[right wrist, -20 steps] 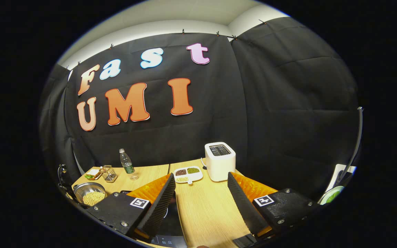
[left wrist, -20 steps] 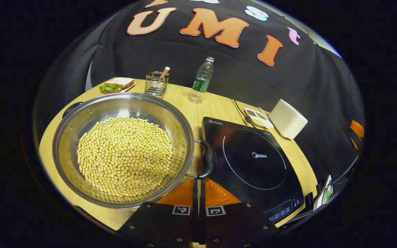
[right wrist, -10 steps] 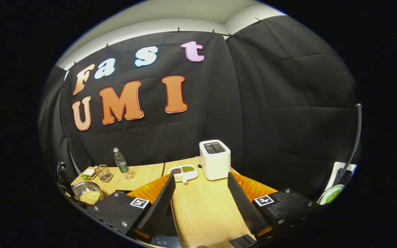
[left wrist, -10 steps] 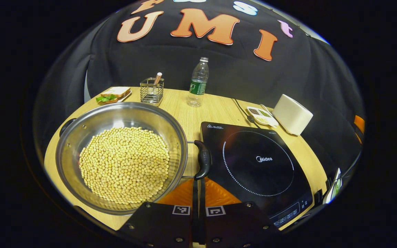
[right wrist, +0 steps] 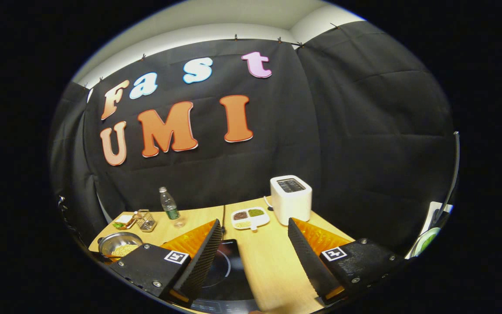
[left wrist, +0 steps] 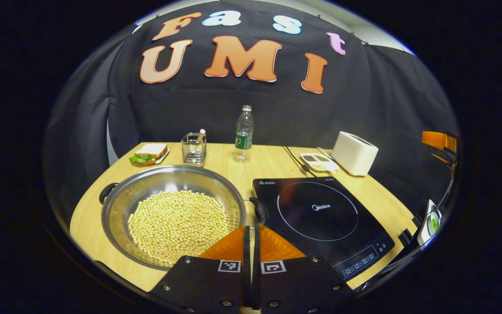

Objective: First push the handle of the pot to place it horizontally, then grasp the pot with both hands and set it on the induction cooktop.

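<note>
The left gripper (left wrist: 251,229) has its fingers pressed together with nothing between them, their tips just short of the pot's near handle (left wrist: 259,210), a blunt shape suited, I judge, to nudging. The pot (left wrist: 173,216) sits on the tabletop (left wrist: 268,163) toward its left edge, just beside the induction cooktop (left wrist: 320,218), and holds a heap of soybeans (left wrist: 177,224). The right gripper (right wrist: 254,253) hangs spread wide and empty over the cooktop's right side, likely waiting for the two-handed lift. Near the far edge a divided dish (right wrist: 250,217) carries small portions of grains.
</note>
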Motion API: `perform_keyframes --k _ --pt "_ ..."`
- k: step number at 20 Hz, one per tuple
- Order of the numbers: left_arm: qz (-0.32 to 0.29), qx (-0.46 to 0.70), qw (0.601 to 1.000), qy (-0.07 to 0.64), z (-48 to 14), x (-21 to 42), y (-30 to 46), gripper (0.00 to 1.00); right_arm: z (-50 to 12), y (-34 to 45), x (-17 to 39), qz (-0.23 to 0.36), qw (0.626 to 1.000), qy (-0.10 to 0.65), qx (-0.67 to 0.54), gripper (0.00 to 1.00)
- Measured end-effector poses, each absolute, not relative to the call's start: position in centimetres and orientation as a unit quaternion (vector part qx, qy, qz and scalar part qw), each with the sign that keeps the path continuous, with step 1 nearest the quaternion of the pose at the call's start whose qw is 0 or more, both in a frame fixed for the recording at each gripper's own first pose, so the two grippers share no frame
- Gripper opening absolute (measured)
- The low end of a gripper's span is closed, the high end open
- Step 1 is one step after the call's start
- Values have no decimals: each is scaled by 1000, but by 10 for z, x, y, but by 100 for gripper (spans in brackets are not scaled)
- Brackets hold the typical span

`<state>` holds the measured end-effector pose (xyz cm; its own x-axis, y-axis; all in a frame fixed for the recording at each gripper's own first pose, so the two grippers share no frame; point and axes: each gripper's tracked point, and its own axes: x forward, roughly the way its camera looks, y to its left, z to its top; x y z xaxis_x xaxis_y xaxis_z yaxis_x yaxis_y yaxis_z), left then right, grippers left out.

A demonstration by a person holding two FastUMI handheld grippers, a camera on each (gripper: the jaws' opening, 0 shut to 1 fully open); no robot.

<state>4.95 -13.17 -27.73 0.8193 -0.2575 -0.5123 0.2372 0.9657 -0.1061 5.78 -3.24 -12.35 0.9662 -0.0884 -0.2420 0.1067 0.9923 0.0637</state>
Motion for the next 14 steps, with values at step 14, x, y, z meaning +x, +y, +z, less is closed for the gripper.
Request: perform_keyframes --k 14 --pt "-56 4 977 206 -245 84 82 7 -212 208 70 81 971 226 14 95"
